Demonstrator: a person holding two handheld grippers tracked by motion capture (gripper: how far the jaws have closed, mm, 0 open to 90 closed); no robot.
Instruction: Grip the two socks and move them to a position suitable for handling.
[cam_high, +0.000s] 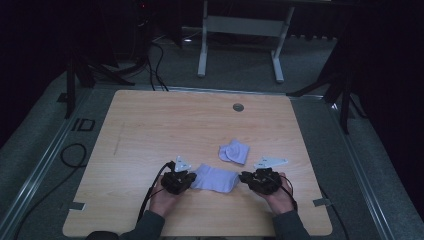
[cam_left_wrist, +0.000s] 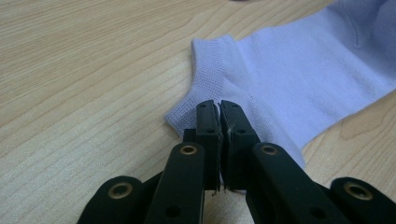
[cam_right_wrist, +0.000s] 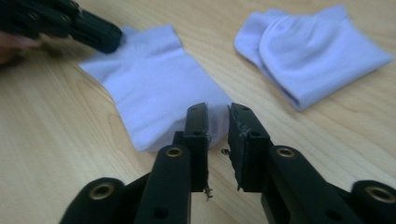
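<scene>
A pale lilac sock (cam_high: 215, 178) lies flat on the wooden table (cam_high: 175, 120) between my two grippers. My left gripper (cam_high: 189, 179) is shut on the cuff corner at the sock's left end; in the left gripper view its jaws (cam_left_wrist: 219, 106) meet over the ribbed cuff of the sock (cam_left_wrist: 299, 70). My right gripper (cam_high: 245, 177) is at the sock's right end. In the right gripper view it (cam_right_wrist: 217, 112) stands open, with the end of the sock (cam_right_wrist: 154, 88) just beyond the gap and not pressed by the pads. The left gripper (cam_right_wrist: 109, 39) shows at that view's top left.
A second lilac sock (cam_high: 234, 151), folded over on itself, lies just behind the flat one and shows in the right gripper view (cam_right_wrist: 308, 51). A round grommet (cam_high: 238, 107) sits near the table's far edge. Cables trail from both grippers towards the near edge.
</scene>
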